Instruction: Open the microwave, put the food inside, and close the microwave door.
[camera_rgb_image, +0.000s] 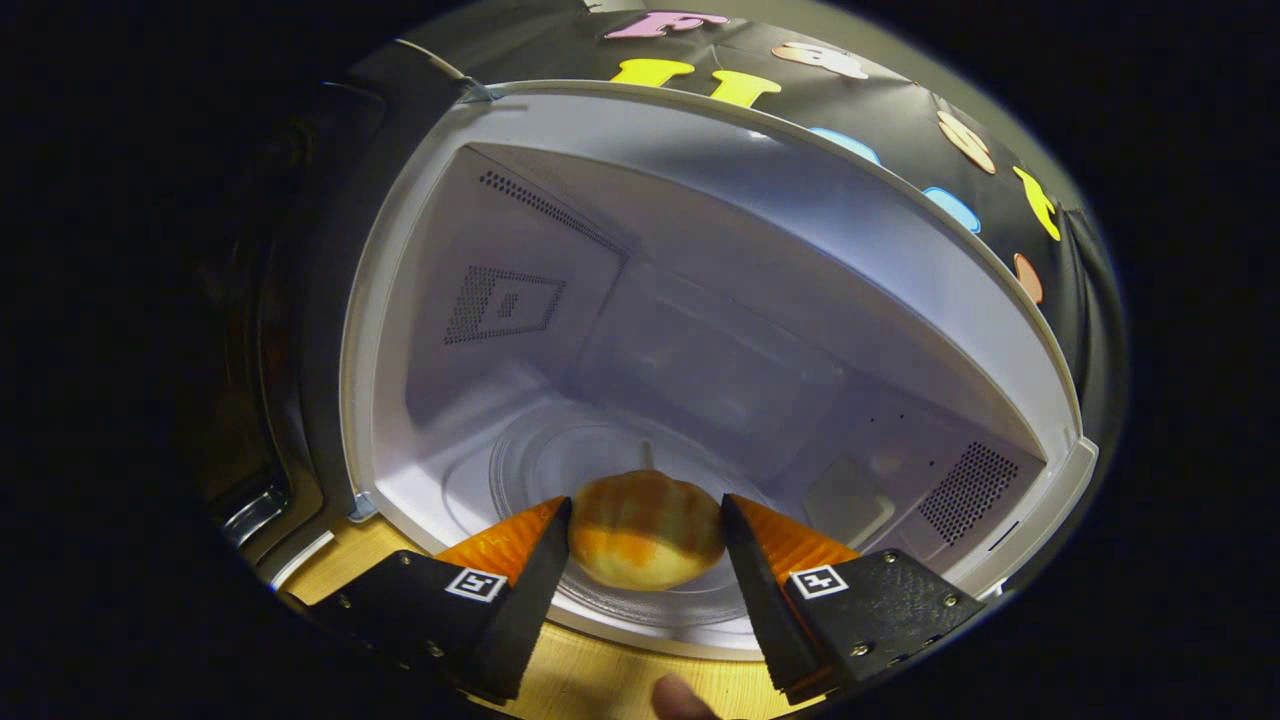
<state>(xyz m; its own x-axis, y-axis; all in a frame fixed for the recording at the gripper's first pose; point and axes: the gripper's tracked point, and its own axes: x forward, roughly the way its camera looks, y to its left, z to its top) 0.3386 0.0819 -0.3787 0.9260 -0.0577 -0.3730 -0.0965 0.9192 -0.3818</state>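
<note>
Writing: no brand or readable text shows on the microwave (1000, 330); each arm of the hand-held gripper (646, 520) carries a small square black-and-white marker tag, a pattern and not words.
Food: a round bun (645, 535), golden-tan with darker orange-brown patches and shallow grooves over its domed top, paler toward the underside.
Hand-held gripper: partly closed, with both fingers (545, 545) pressing the bun's two sides, so it has hold of the bun.
Food position: between the fingers, at the front of the microwave's open mouth, over the near edge of the glass turntable (530, 465).
Microwave: door (300, 330) swung open at one side, dark; white cavity with dotted vent grilles on the side walls.
Surface: light wood (600, 685), showing below the microwave's front rim and under the fingers.
Fingertip: a person's fingertip (680, 698) shows low, between the arms.
</note>
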